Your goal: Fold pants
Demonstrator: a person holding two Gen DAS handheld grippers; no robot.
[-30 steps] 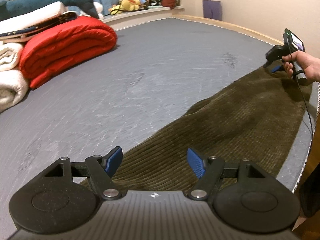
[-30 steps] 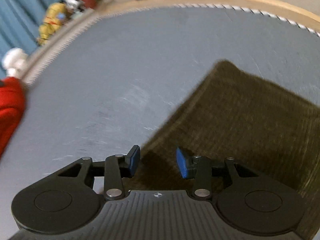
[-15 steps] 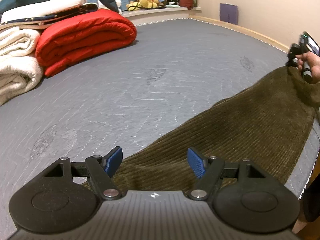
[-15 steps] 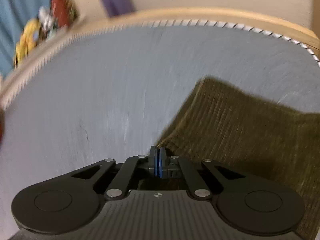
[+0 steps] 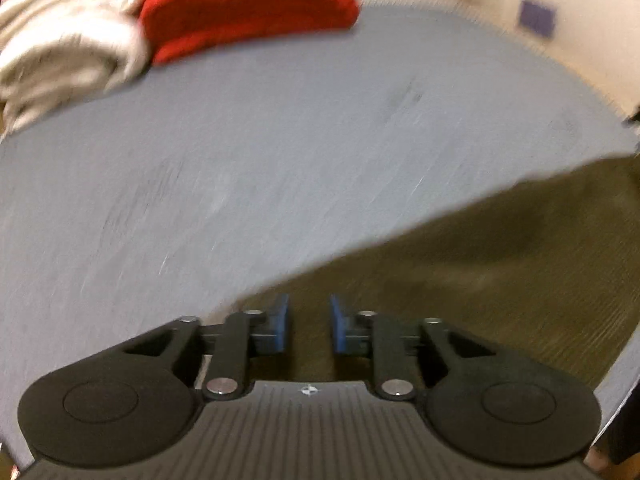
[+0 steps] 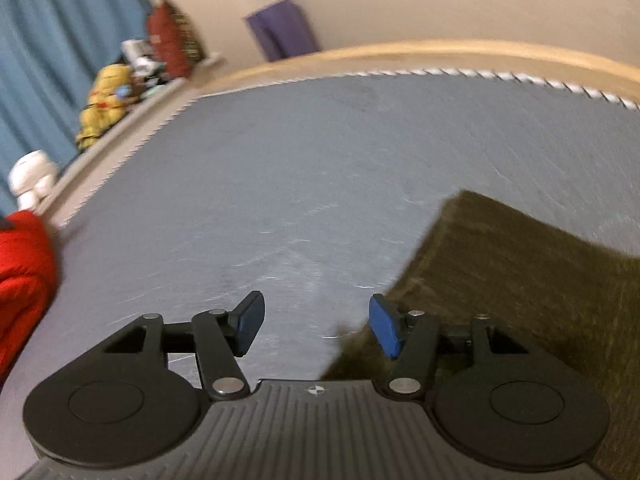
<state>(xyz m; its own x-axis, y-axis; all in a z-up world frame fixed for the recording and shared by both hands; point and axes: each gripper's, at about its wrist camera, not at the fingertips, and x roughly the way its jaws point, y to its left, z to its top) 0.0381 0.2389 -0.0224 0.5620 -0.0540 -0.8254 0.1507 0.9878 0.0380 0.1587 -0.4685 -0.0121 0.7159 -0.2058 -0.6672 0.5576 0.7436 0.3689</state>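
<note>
Olive corduroy pants (image 5: 480, 280) lie stretched along the near side of a grey mattress (image 5: 280, 140). My left gripper (image 5: 309, 320) points down at their upper edge. Its jaws are closing, with a narrow gap left between the blue pads (image 5: 280, 322) and olive cloth showing in that gap. The view is blurred, and I see no pinch on the cloth. In the right wrist view the pants' end (image 6: 520, 272) lies flat with a square corner. My right gripper (image 6: 316, 320) hangs just above it, its jaws opening wide. The cloth lies under the right finger only, and nothing is held.
A rolled red quilt (image 5: 248, 4) and cream blankets (image 5: 64, 40) are piled at the far left of the mattress. Plush toys (image 6: 104, 100) line a ledge by a blue curtain (image 6: 48, 40). A wooden bed frame (image 6: 440, 54) rims the far side.
My left gripper has swung over the pants' edge and its jaws have narrowed sharply. My right gripper shut half a second ago, then opened wide and lifted off the cloth.
</note>
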